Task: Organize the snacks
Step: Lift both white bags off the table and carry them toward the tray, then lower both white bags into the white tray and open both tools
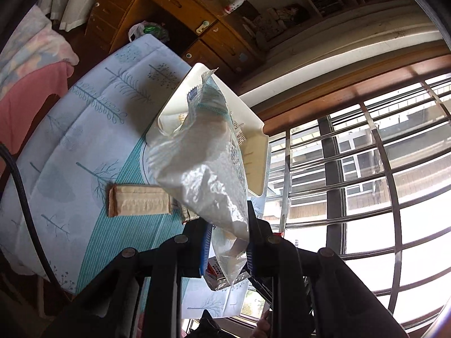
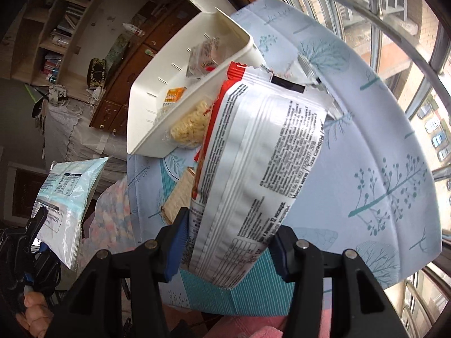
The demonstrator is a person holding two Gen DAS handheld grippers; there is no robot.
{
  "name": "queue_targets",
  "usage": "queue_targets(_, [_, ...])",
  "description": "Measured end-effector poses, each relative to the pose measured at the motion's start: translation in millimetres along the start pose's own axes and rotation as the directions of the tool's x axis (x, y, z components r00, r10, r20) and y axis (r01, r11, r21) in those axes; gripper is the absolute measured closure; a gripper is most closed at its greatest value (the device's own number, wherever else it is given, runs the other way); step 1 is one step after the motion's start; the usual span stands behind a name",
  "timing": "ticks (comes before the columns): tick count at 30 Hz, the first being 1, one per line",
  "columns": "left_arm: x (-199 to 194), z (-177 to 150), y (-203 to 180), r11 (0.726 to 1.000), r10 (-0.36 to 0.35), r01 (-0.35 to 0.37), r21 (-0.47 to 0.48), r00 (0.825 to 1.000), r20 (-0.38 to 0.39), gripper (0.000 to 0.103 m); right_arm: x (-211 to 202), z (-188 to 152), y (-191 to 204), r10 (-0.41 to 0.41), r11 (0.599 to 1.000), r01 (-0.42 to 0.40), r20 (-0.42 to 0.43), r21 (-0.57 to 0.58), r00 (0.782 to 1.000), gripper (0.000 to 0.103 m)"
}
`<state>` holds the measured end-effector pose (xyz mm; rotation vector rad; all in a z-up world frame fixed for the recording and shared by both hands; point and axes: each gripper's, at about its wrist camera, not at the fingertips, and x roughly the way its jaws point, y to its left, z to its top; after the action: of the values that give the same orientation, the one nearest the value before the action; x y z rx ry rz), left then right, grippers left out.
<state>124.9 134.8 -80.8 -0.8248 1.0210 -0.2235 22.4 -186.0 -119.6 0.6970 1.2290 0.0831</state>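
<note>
My left gripper [image 1: 225,242] is shut on a white and pale-blue snack bag [image 1: 205,163], held in the air above the table, in front of a white plastic basket [image 1: 253,118]. The same bag shows at the left of the right wrist view [image 2: 64,197]. My right gripper [image 2: 225,242] is shut on a large white snack bag with red trim [image 2: 253,169], lifted above the table near the basket [image 2: 146,107]. The basket holds small snack packets [image 2: 203,56] and an orange packet [image 2: 174,94]. A clear pack of noodle snack [image 2: 188,126] lies against the basket's side.
A beige wafer pack [image 1: 139,200] lies on the blue tree-print tablecloth [image 1: 84,129]; it also shows under the red-trim bag [image 2: 180,194]. A barred window [image 1: 366,183] is close on one side. A wooden cabinet [image 1: 180,8] and shelves stand beyond the table.
</note>
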Motion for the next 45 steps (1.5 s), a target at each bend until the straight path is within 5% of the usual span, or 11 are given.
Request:
queue_targets(18, [51, 76, -60, 0.97, 0.097, -0.097, 0.222, 0.995, 0.01, 0.084, -24, 80, 62, -0.011, 0.972, 0.071, 0.26, -0.225, 0.966, 0.052])
queue_targets(27, [109, 113, -54, 0.943, 0.156, -0.146, 0.298, 0.988, -0.01, 0.084, 11, 125, 69, -0.065, 0.962, 0.138, 0.296, -0.234, 0.953, 0.053])
queue_targets(37, [169, 141, -40, 0.879, 0.288, -0.261, 0.4, 0.957, -0.009, 0.084, 60, 173, 74, -0.118, 0.948, 0.203, 0.322, -0.245, 0.939, 0.054])
queue_targets(42, [180, 145, -43, 0.862, 0.285, -0.26, 0.436, 0.959, 0.009, 0.084, 75, 187, 80, -0.13, 0.928, 0.239, 0.354, -0.285, 0.926, 0.054])
queue_targets(45, [185, 146, -42, 0.857, 0.299, -0.266, 0.442, 0.954, -0.006, 0.082, 76, 191, 84, -0.104, 0.922, 0.235, 0.388, -0.308, 0.916, 0.063])
